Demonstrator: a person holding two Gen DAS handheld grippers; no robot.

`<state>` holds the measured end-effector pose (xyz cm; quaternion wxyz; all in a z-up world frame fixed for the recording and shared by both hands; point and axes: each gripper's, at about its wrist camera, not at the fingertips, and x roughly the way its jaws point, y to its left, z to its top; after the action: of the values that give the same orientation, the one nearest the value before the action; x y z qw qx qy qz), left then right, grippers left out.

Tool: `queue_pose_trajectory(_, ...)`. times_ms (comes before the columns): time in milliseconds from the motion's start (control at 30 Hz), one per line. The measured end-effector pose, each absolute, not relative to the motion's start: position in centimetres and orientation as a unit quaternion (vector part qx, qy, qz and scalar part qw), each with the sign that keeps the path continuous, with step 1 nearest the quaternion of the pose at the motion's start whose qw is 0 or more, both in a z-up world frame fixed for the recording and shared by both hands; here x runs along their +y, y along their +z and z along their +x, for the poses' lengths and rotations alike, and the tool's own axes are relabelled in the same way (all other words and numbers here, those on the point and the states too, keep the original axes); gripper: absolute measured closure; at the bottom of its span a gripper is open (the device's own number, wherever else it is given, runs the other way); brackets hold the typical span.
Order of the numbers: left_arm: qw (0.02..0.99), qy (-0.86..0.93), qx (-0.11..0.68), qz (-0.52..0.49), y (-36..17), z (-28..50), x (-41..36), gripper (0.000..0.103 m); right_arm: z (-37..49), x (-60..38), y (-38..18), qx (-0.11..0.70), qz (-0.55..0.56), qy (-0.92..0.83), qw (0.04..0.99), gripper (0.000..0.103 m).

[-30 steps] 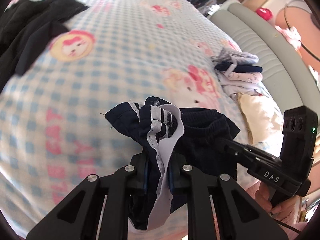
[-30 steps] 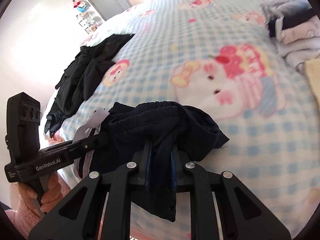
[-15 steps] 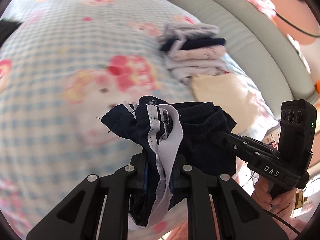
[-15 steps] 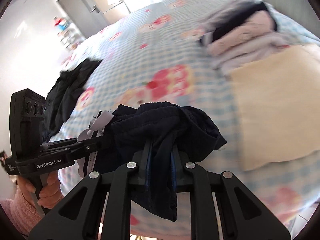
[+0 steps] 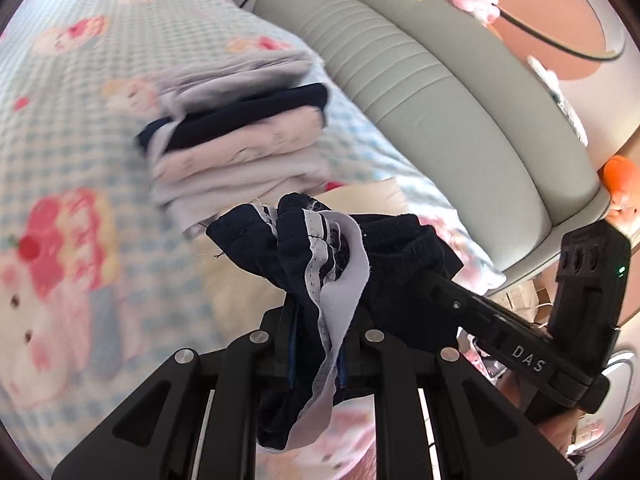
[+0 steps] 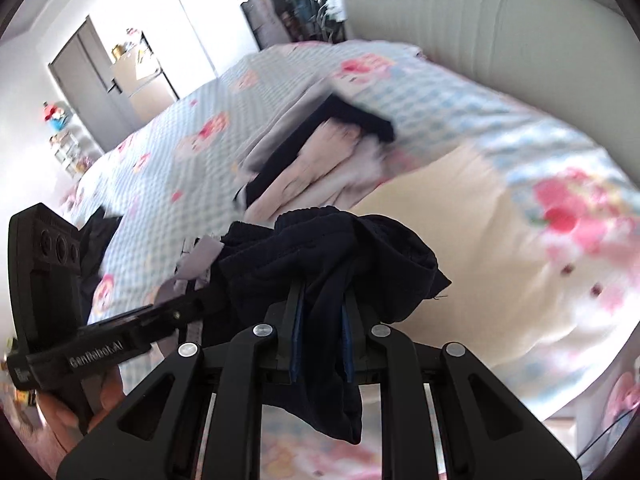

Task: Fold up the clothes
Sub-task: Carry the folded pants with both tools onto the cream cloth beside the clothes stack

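Navy shorts [image 5: 384, 256] bunched between my two tools, held up off the bed. Left tool [image 5: 316, 344] nearly closed, jaws pinched on the end with the white-striped trim and pale lining; loose fabric hangs below the jaws. Right tool [image 6: 320, 344] likewise nearly closed, clamped on the plain navy end, a fold drooping under it. In each wrist view the other tool reaches in from the side and bites the same garment.

Just beyond the shorts: cream folded cloth [image 6: 460, 240] lying flat on the bed. Next to it, stack of folded clothes [image 5: 240, 136], pale grey and pink layers with one dark navy layer among them, blurred. Blue-checked bedspread [image 5: 80, 128] with pink cartoon prints underneath all of it. Farther off, grey-green padded headboard [image 5: 440, 100]. Dark clothes pile [image 6: 96, 232] on the bed's far left in the right wrist view.
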<state>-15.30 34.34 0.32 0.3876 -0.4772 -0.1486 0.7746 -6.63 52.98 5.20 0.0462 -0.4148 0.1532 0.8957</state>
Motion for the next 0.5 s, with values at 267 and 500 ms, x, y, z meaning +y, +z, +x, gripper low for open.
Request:
queue_pose_trajectory(267, 0.362, 0.764, -0.171, -0.506, -2.9, -18.7, 37.3, 0.088, -9.9, 57.6, 4.9, 0.103, -0.425, 0.897, 0.070, 0.087)
queue_pose_trajectory(500, 0.330, 0.738, -0.153, -0.568, -8.0, -19.7, 37.1, 0.064, -9.9, 60.0, -0.6, 0.116, -0.465, 0.872, 0.100, 0.081)
